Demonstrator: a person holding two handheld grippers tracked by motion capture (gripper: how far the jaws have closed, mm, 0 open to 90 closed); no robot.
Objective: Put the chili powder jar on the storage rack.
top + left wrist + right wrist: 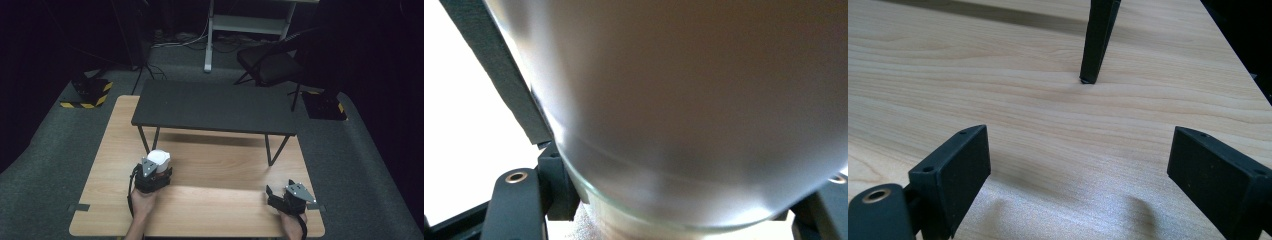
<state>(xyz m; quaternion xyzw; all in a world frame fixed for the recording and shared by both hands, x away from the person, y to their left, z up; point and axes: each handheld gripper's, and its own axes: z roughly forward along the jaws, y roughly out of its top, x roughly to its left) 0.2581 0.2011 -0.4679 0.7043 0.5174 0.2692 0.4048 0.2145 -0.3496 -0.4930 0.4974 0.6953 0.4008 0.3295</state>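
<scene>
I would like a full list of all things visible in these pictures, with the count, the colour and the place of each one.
Wooden table: one, light wood, centre of the high view.
Small raised shelf: one, black top on thin black legs, standing on the far half of the table.
White object: one, white and rounded, on the table in front of the shelf's left legs, between the jaws of the left tool.
Folding chair: one, black, on the floor behind the table.
White frame: one, white, at the back of the room.
Hazard-striped bases: two, black and yellow, on the floor left and right.
Left tool: one, black, shut on the white object.
Right tool: one, black, open, near the table's right front.
</scene>
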